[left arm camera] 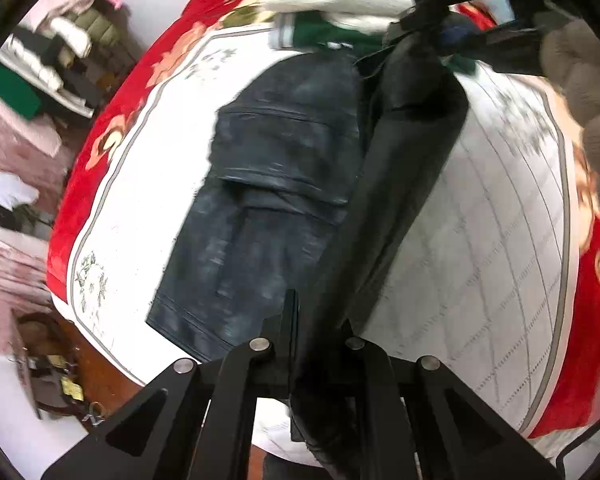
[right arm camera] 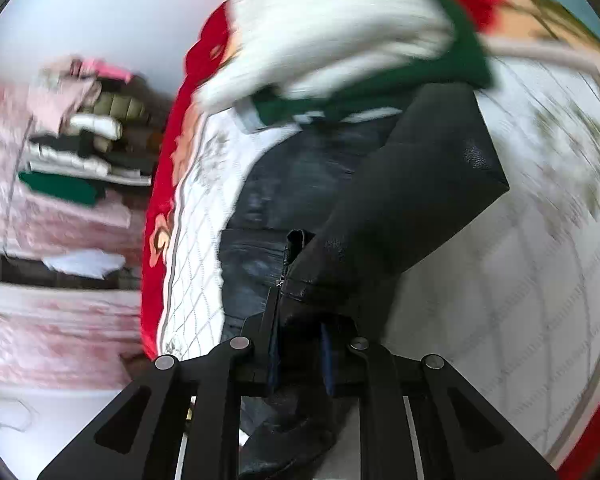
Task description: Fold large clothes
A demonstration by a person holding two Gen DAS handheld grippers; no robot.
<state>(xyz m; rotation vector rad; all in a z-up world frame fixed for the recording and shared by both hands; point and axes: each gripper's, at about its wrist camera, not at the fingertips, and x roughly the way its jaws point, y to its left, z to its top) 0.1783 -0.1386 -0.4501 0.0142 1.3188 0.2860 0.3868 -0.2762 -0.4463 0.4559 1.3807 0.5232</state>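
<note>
A large dark leather-like garment (left arm camera: 276, 200) lies on a white quilted bed cover (left arm camera: 480, 240). One long part of it (left arm camera: 404, 184) is lifted off the bed and stretched between my two grippers. My left gripper (left arm camera: 318, 320) is shut on its near end. My right gripper (right arm camera: 300, 320) is shut on its other end, a dark folded flap (right arm camera: 404, 208). In the left wrist view the right gripper (left arm camera: 460, 12) and a gloved hand (left arm camera: 584, 92) show at the top right.
A white and green folded stack (left arm camera: 332, 12) sits at the bed's far end, also in the right wrist view (right arm camera: 340, 40). The bed cover has a red floral border (left arm camera: 112, 132). Shelves with folded clothes (left arm camera: 56, 64) stand to the left.
</note>
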